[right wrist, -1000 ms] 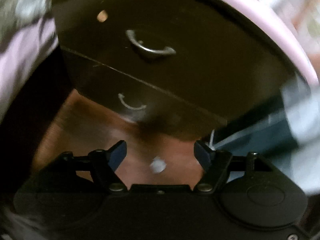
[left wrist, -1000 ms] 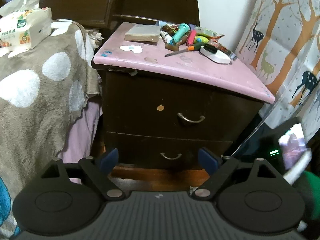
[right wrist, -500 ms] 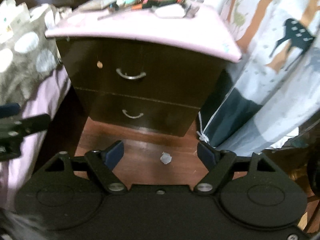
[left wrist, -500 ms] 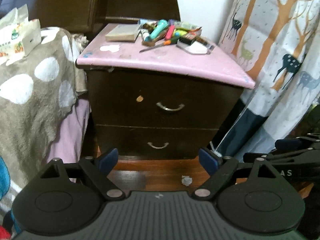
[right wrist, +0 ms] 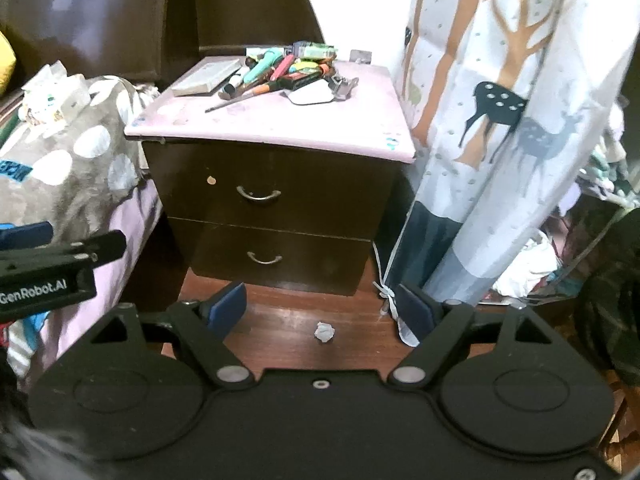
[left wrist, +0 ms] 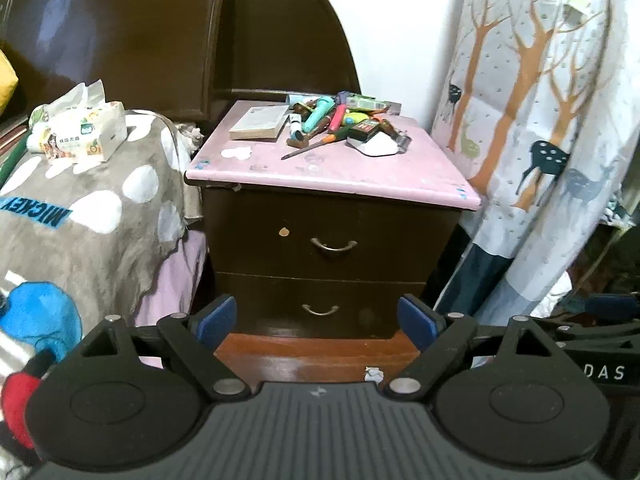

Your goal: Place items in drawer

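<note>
A dark nightstand with a pink top (left wrist: 360, 172) (right wrist: 280, 128) stands ahead. Its upper drawer (left wrist: 334, 245) (right wrist: 258, 194) and lower drawer (left wrist: 320, 311) (right wrist: 264, 258) are both closed. A pile of items (left wrist: 340, 120) (right wrist: 288, 70) lies at the back of the top: pens, a screwdriver, a book (left wrist: 260, 122), a white device (left wrist: 378, 145). My left gripper (left wrist: 316, 322) is open and empty, well back from the nightstand. My right gripper (right wrist: 320, 306) is open and empty, also back over the floor.
A bed with a grey spotted blanket (left wrist: 80, 216) and a tissue pack (left wrist: 86, 132) lies on the left. A deer-print curtain (left wrist: 540, 140) hangs on the right. A crumpled paper ball (right wrist: 325, 331) lies on the wooden floor.
Both grippers have pulled back and up from the nightstand, which now looks smaller and farther. The right view has steadied from blur. Both stay open.
</note>
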`<state>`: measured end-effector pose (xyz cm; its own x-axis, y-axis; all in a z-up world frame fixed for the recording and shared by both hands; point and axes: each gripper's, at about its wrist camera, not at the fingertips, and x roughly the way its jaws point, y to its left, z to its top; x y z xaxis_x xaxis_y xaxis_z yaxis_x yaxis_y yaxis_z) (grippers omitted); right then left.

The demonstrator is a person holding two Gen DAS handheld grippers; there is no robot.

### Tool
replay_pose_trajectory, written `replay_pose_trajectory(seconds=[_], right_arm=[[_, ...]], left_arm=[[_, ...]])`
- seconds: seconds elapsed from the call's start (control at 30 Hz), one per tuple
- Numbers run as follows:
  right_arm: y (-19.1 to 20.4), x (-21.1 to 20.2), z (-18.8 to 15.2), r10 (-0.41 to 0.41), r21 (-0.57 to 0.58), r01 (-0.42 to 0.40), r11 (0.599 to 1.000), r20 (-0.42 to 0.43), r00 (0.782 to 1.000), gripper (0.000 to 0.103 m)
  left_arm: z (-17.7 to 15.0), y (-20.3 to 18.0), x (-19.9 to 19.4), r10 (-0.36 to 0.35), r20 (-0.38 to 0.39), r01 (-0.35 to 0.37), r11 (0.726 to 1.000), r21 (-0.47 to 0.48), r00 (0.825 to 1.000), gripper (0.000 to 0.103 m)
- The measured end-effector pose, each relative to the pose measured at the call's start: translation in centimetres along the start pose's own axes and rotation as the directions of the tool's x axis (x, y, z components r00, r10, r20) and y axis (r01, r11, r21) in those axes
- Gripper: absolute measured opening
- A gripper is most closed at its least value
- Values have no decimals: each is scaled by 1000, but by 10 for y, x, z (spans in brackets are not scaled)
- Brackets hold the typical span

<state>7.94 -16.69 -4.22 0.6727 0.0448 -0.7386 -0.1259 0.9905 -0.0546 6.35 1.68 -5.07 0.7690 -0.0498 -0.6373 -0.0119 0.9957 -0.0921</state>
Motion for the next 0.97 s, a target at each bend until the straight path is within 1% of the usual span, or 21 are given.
replay_pose_trajectory(seconds=[0.07,0.1,0.13,0.17,0.2,0.3,0.5,0.63,0.7,0.8,0.97], right_arm=[[-3,-13,-5,0,7,0,1000,6,1000,84],[-5,-20,-7,-2,12,2,1000,10,1000,87],[-7,-26,-9,-4,17,3,1000,13,1000,87],[-8,-32,-11,-6,16,5,1000,22,1000,88],[-9,-38,-13,-8,15,7,1000,32,999,88],[-12,-51,-17,-21,14,21,1000,56,998,88],[-13,-72,-22,-23,3,23,1000,88,996,89],[-13,-85,-25,-4,1,4,1000,104,995,89],[-12,-91,-26,0,-5,0,1000,118,993,89],[-11,-100,-26,3,-15,-1,1000,135,991,89],[-13,-108,-25,2,-9,-1,1000,155,988,90]], left_arm=[[-2,-7,-13,28,11,-28,999,27,1000,88],[-3,-10,-20,42,13,-42,998,39,999,88],[-3,-12,-25,47,16,-48,998,45,999,91],[-3,-14,-30,48,22,-49,998,49,999,97],[-2,-16,-35,48,27,-50,997,52,998,98],[-1,-20,-49,50,44,-53,997,63,998,99],[1,-30,-79,53,77,-59,995,84,996,99],[2,-36,-99,54,100,-64,993,98,994,99],[0,-38,-108,41,109,-53,993,103,993,99],[-2,-40,-113,34,118,-46,993,107,992,99],[-2,-43,-118,43,127,-58,991,120,991,99]])
